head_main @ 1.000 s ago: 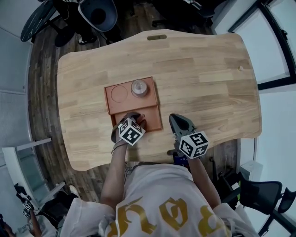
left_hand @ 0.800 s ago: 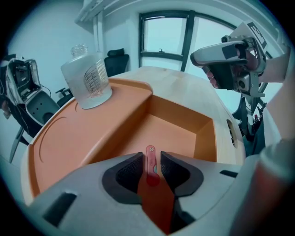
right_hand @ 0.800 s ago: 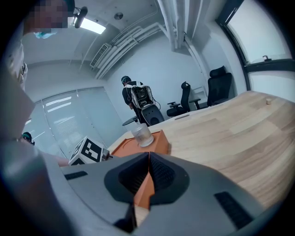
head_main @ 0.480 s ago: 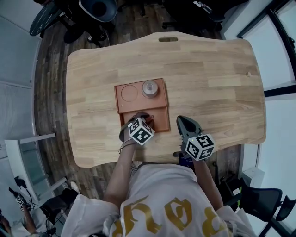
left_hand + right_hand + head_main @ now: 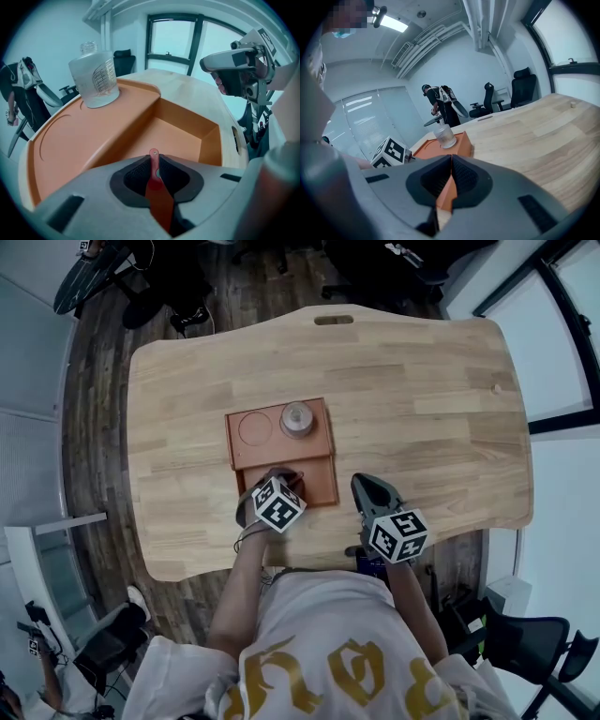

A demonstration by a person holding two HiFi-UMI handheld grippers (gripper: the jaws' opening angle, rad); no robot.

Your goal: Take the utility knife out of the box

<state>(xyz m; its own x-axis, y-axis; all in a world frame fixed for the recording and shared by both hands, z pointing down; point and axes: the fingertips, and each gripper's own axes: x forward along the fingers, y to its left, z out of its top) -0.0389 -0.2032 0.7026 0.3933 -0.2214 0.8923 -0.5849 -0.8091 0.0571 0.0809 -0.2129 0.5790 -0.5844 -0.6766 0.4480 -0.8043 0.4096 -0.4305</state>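
Left gripper (image 5: 154,169): jaws, wide apart a second earlier, were closing on the red handle of the utility knife (image 5: 158,197), the pads already touching it. It pointed steeply down into the sunken compartment of the orange box (image 5: 246,454) where the knife lay, presumably to lift it straight out. Right gripper (image 5: 451,173): jaws closed on nothing, held over the table (image 5: 422,381) just beside the box, likely kept clear. Not seen: the knife's lower end, covered by the jaws; in the head view the whole knife, under the left gripper; whether it had left the box floor.
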